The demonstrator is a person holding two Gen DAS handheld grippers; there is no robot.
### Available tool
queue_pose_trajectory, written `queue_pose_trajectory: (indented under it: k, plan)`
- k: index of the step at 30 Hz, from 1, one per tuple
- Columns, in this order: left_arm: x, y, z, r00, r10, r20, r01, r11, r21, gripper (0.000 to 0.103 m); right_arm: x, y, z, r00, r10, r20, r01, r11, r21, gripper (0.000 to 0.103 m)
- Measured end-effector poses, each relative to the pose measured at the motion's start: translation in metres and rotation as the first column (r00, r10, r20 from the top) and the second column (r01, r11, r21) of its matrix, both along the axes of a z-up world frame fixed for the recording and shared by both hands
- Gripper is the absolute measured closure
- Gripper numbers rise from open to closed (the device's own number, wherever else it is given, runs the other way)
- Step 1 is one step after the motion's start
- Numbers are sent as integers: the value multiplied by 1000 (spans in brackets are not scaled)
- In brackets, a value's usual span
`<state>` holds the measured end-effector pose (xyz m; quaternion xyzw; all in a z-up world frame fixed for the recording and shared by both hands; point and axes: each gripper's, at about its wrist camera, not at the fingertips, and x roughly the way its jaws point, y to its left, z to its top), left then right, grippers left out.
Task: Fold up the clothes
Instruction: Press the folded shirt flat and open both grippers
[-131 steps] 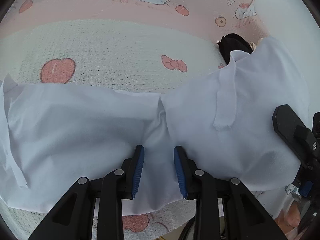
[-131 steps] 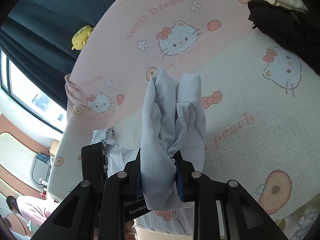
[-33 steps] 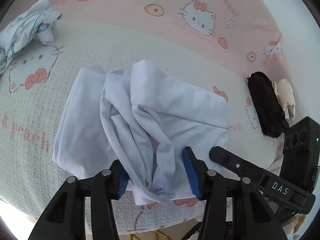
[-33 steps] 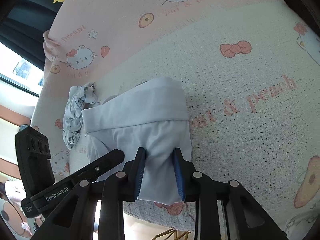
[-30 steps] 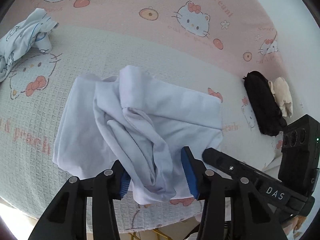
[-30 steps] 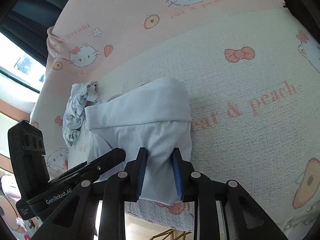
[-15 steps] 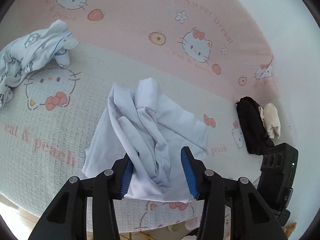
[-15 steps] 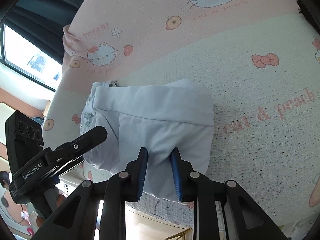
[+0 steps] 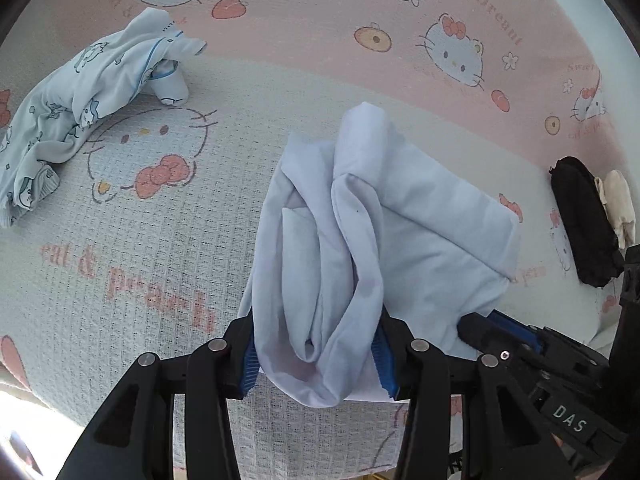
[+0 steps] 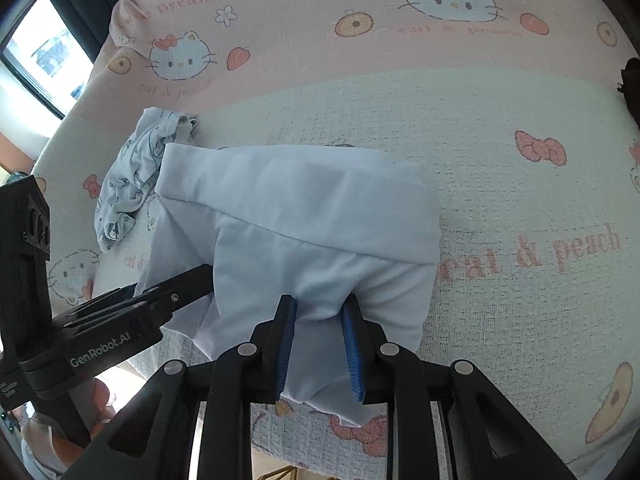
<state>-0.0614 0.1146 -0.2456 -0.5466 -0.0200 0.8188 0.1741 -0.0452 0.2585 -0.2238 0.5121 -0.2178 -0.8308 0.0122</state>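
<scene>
White garment (image 9: 400, 232) lies half-folded on the bedspread (image 9: 160, 240); my left gripper (image 9: 316, 356) and right gripper (image 10: 320, 344) both pinch its near edge. I'd lower both evenly, keeping the 2 corners aligned.

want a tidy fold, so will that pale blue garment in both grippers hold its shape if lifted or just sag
The pale blue garment likely sags: it bunches in soft rolls between the left gripper fingers. It seems light, thin cloth, draping off the right gripper. On the waffle-textured blanket it probably drags rather than slides.
</scene>
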Motion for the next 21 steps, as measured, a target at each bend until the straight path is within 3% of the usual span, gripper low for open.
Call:
queue_pose_trajectory:
  k: [6, 12, 15, 18, 21]
  plan:
    - [2, 4, 16, 999, -10, -31, 8, 997, -79, 60, 22, 29, 7, 997, -75, 12, 76, 996, -52, 77]
    - [-7, -8, 31, 999, 40, 11, -40, 998, 52, 60, 52, 44, 11, 990, -139, -7, 139, 990, -7, 65]
    - [-8, -7, 34, 999, 46, 10, -46, 998, 48, 60, 59, 34, 10, 993, -117, -21, 117, 993, 14, 62]
    - [-10, -6, 33, 999, 41, 2, -41, 999, 29, 60, 64, 18, 8, 998, -52, -30, 54, 996, 68, 46]
    - [-9, -6, 27, 1000, 31, -4, -31, 999, 15, 60, 67, -2, 4, 999, 27, -31, -23, 992, 121, 44]
